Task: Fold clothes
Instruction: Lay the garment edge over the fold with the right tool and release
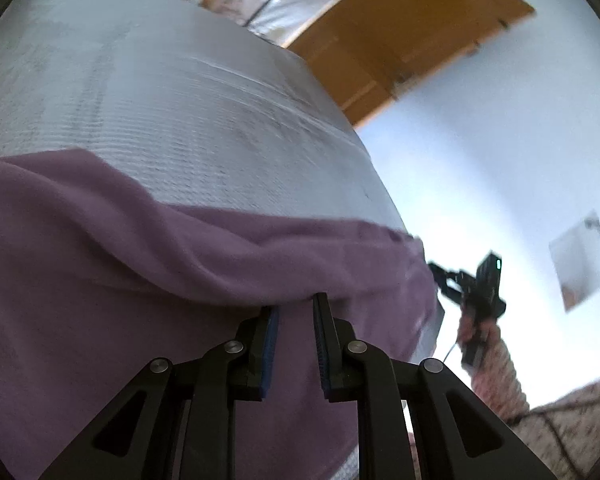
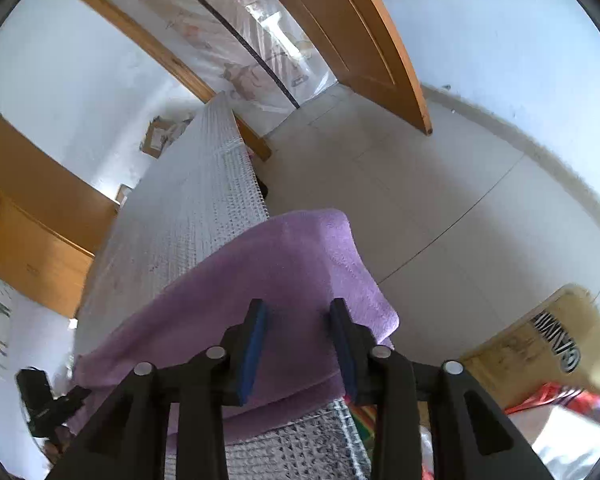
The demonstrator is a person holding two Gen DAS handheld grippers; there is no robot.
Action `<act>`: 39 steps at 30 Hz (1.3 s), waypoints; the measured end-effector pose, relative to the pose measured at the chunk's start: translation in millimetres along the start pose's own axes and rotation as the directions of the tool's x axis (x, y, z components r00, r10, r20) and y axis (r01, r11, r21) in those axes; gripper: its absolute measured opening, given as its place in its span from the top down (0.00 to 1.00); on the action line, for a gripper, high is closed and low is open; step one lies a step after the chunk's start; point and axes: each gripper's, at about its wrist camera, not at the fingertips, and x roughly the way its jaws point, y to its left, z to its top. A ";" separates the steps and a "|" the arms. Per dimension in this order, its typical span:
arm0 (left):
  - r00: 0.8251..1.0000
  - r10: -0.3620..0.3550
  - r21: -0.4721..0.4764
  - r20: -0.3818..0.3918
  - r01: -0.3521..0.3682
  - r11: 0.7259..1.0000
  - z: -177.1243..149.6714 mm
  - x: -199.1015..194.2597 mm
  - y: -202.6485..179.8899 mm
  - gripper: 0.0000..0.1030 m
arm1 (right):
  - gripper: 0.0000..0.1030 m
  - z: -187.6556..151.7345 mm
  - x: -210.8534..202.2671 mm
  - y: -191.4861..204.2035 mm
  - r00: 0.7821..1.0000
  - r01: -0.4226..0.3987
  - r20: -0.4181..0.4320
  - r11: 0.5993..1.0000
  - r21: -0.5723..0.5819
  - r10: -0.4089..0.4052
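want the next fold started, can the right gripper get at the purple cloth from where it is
Probably yes: the right gripper hangs open just over the purple cloth on the bed, with nothing between them.

blur: right gripper (image 1: 440, 274) smeared | cut off: purple cloth (image 1: 100, 260) — left edge

**Partial print on one box**

A tan cardboard box (image 2: 540, 344) on the floor carried bold black striped lettering, seen upside down and cut off; it could not be read with certainty. Nothing else bore legible text.
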 end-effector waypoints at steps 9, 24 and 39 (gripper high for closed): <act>0.999 0.044 -0.016 -0.011 -0.044 0.999 1.4 5.6 1.9 0.83 | 0.96 0.0 -17.6 33.1 0.983 0.142 0.139 0.981 -0.133 -0.123; 0.998 0.052 -0.035 -0.031 -0.053 0.998 6.6 9.5 3.2 0.83 | 0.96 -3.6 -34.7 67.8 0.924 0.331 0.267 0.920 -0.208 -0.272; 0.996 0.076 -0.033 -0.039 -0.077 0.996 7.5 14.4 -4.9 0.83 | 0.91 -20.8 11.5 153.1 0.992 0.122 0.096 0.844 -0.522 -0.084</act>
